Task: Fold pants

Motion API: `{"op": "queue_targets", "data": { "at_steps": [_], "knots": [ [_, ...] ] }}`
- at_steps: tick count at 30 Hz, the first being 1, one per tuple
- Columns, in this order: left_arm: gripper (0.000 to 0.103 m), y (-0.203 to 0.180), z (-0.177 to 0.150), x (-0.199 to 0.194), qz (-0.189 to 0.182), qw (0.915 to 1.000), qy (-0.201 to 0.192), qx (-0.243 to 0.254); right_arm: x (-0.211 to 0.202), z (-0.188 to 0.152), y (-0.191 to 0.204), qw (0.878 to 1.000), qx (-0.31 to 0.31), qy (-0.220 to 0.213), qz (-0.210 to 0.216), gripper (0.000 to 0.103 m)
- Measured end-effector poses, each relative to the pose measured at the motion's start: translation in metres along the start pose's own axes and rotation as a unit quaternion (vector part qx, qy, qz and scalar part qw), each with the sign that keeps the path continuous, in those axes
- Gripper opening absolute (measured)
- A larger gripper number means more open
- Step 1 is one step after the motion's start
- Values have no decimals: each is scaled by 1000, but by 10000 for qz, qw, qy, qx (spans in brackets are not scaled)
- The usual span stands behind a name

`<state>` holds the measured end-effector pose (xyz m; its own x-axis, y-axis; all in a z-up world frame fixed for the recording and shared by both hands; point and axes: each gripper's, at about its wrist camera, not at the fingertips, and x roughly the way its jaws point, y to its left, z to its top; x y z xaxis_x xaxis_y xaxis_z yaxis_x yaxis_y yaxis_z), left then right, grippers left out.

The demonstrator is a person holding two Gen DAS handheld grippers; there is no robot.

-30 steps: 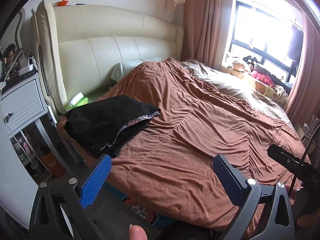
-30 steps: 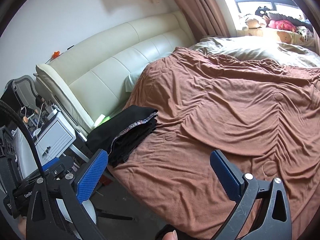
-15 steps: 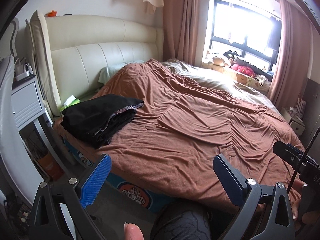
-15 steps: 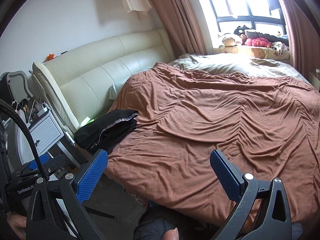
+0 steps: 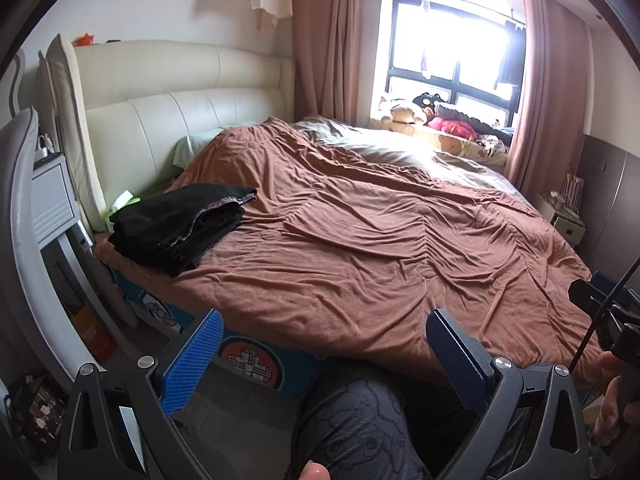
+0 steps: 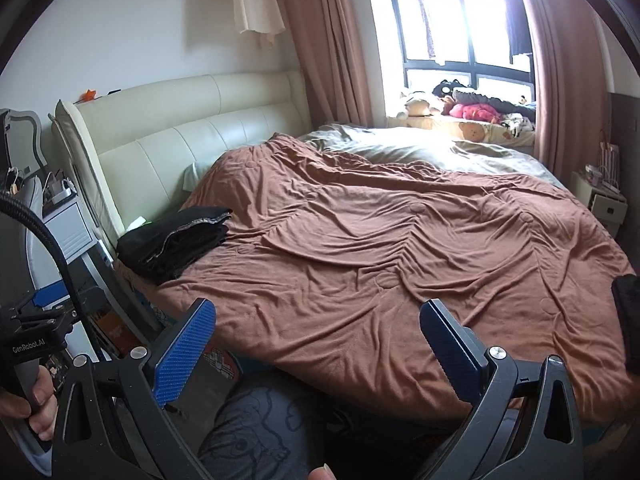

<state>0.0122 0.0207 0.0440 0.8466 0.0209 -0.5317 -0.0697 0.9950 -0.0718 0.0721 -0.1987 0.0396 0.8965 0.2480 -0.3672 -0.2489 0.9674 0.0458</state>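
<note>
Beside the headboard (image 5: 168,92): folded pants (image 5: 180,224) left on the blanket (image 5: 380,248).
Left gripper (image 5: 320,344) and right gripper (image 6: 316,332) pulled back, wide open, empty; fold judged done.

- big bed (image 5: 360,248) in front of me, rumpled brown cover
- cream padded headboard (image 5: 180,104)
- bright window (image 6: 460,36), pinkish curtains (image 6: 332,40)

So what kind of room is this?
A bedroom, most likely: a big bed with a brown blanket and a cream padded headboard, plus stuffed toys by the window.
</note>
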Motion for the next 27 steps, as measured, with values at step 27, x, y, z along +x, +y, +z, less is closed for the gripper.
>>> {"op": "queue_targets", "data": {
  "at_steps": [27],
  "knots": [
    [103, -34, -39, -28, -54, 9993, -273, 253, -56, -48, -28, 9992, 194, -194, 279, 103]
  ]
}}
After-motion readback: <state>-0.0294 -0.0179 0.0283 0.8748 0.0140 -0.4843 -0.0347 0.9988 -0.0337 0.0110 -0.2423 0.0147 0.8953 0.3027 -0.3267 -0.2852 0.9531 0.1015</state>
